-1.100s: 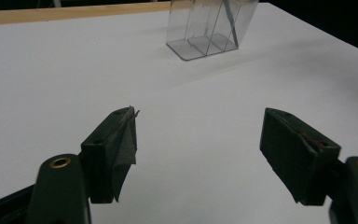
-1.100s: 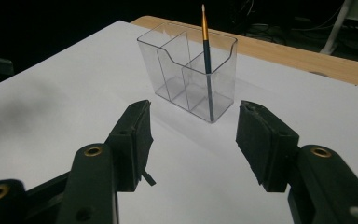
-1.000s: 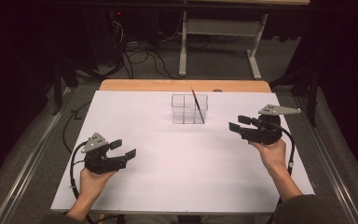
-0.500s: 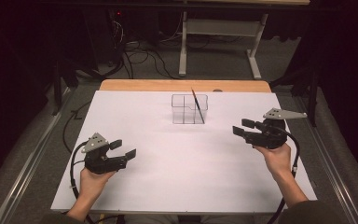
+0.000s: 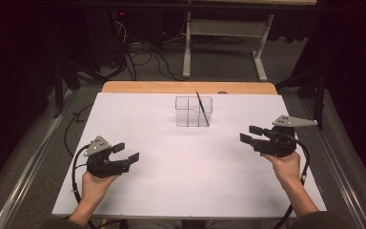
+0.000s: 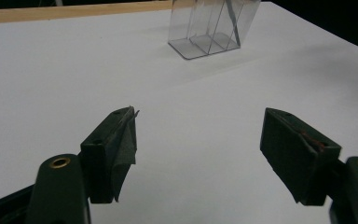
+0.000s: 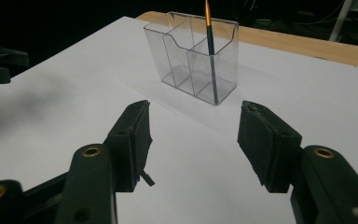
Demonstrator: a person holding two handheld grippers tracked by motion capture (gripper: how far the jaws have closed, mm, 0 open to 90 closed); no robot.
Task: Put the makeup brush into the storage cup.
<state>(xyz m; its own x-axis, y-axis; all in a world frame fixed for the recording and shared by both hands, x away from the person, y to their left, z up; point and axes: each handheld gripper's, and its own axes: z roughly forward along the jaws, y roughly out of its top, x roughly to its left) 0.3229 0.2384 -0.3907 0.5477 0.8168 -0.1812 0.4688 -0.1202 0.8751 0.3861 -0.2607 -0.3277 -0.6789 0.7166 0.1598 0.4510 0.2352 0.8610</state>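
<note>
High view: both tools, left tool and right tool, were held open and empty over the white surface. Any reach for the brush in the clear holder would best be made slowly, jaws squared to its thin handle.

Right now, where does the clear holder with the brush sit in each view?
High view: holder at upper centre of the white sheet.
Left gripper view: holder at the top edge, right of centre.
Right gripper view: holder at upper centre.
Shared landmark: the brush leaning in the holder.
</note>
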